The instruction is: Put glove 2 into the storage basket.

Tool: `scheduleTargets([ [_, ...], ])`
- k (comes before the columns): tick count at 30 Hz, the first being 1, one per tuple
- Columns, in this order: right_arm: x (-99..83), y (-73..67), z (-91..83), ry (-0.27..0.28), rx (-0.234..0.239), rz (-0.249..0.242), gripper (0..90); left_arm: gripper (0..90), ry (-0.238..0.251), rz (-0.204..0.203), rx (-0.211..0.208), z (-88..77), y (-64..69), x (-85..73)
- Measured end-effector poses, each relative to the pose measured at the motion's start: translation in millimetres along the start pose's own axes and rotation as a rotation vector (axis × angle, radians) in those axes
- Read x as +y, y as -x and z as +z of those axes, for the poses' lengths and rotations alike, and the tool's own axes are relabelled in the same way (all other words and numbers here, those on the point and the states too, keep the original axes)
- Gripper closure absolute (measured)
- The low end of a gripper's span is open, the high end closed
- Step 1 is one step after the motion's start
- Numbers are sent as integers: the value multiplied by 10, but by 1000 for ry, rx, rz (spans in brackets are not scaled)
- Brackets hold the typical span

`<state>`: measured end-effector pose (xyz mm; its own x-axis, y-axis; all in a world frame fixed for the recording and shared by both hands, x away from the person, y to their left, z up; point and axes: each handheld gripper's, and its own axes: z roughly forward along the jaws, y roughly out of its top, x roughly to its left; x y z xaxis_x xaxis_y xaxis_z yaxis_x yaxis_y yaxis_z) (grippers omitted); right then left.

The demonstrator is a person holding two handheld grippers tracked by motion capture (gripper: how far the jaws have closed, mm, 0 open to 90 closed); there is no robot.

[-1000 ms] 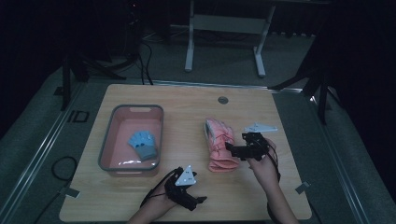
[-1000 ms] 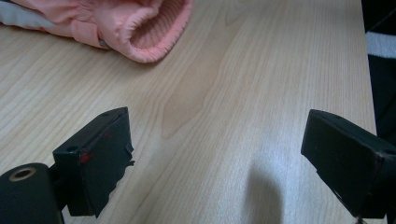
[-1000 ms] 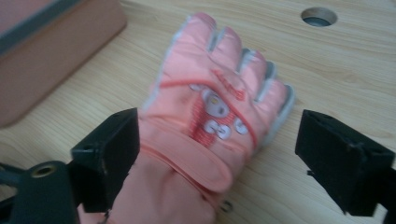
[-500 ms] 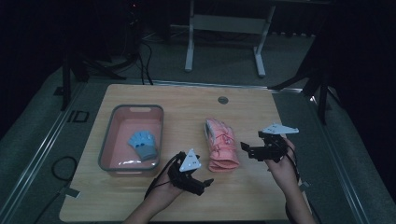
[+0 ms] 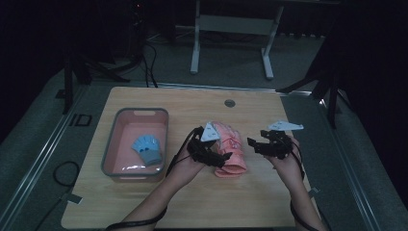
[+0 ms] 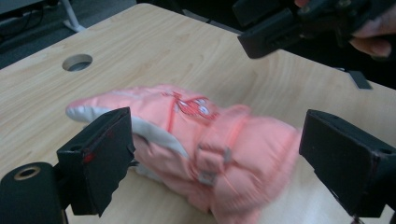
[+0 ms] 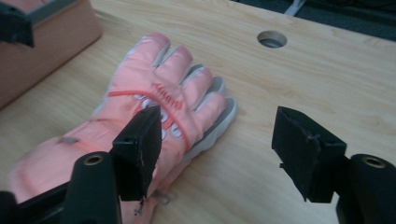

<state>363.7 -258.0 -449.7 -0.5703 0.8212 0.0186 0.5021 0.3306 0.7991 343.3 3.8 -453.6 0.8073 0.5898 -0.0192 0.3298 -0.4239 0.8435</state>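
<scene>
High view: the left gripper has come up from the table's 6 o'clock edge to the pink glove, jaws open astride it. The right gripper, at the glove's 3 o'clock, has let go and drawn back; its jaws, just narrowing, stand open and empty.

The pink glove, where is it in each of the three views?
High view: pink glove at table centre, right of the tub.
Left gripper view: centre, lying across the frame.
Right gripper view: left of centre, fingers up.
Shared landmark: round table hole.

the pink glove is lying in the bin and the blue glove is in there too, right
Not quite. The pink glove lies on the bare table, right of the bin, as the high view shows. The blue glove is indeed in the bin.
</scene>
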Motion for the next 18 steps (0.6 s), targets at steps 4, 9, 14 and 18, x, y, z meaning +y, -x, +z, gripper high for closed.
scheduleTargets([
  [4, 28, 11, 125, -12, 12, -23, 387, 125, -21, -11, 13, 152, -91, 32],
  [9, -30, 86, 299, -45, 43, 15, 438, 132, -55, -38, 21, 300, -163, 13],
  [14, -80, 78, 385, -43, 103, 64, 545, 162, -92, -106, 56, 386, -242, -33],
  [18, -88, 29, 448, -61, 125, 89, 523, 163, -145, -177, 59, 456, -303, -102],
])
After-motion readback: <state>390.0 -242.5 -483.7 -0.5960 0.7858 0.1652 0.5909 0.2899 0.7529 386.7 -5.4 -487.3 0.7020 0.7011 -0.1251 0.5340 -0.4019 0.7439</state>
